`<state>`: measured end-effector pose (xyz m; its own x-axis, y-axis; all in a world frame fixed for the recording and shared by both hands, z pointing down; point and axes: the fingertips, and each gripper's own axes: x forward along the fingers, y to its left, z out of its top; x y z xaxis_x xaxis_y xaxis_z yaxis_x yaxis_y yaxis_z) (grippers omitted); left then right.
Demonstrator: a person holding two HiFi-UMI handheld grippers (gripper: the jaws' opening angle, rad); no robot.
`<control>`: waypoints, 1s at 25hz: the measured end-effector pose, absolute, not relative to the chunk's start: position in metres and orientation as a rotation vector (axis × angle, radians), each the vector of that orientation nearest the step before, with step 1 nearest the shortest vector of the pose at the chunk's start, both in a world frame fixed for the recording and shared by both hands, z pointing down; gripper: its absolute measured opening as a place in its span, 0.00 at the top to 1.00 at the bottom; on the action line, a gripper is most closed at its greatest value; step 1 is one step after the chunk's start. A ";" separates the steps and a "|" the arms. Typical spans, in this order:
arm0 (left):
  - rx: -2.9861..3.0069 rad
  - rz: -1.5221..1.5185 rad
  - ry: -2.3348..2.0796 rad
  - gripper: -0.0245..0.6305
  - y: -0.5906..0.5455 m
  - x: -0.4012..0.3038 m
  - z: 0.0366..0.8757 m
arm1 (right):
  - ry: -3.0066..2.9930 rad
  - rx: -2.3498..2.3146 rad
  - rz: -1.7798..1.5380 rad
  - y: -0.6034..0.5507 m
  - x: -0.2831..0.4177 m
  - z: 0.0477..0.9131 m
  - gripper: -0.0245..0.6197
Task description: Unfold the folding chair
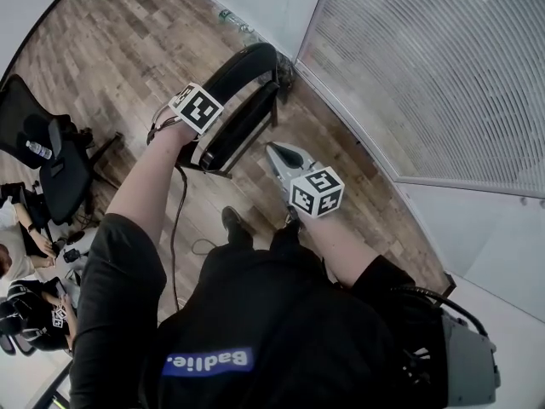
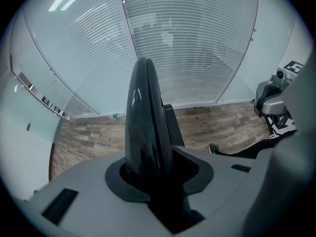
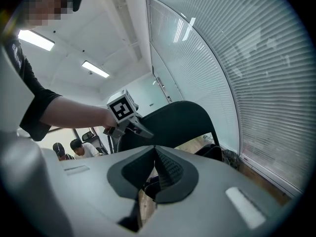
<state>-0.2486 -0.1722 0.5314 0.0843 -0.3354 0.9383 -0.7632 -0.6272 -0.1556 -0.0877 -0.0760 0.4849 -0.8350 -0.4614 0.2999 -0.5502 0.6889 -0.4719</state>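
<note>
My left gripper [image 1: 203,136] is clamped on the top edge of the black curved-back metal folding chair [image 1: 243,100]. In the left gripper view that dark rim [image 2: 145,122] sits right between the grey jaws, pads pressed on both sides, at a middling width. The left gripper points steeply down. The chair stands upright on the brown wood-plank floor [image 1: 128,49], just beside the glass wall with white blinds [image 1: 426,75]. It looks folded, its panels close together. My right gripper [image 1: 274,150] is pinched fully together on nothing: in its own view the ribbed pads [image 3: 165,169] meet. It hangs near the chair's side, apart from it. My black shoe [image 1: 232,224] is near the chair's foot. A black office chair [image 1: 51,156] stands well off to the left.
</note>
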 end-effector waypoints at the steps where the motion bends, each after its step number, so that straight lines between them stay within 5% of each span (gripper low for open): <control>1: 1.996 1.555 -1.081 0.78 -0.172 -0.247 0.532 | -2.732 0.831 0.852 -0.078 -0.088 0.488 0.95; 25: 1.988 1.567 -1.089 0.78 -0.173 -0.251 0.533 | -2.611 0.854 0.977 -0.113 -0.140 0.587 0.95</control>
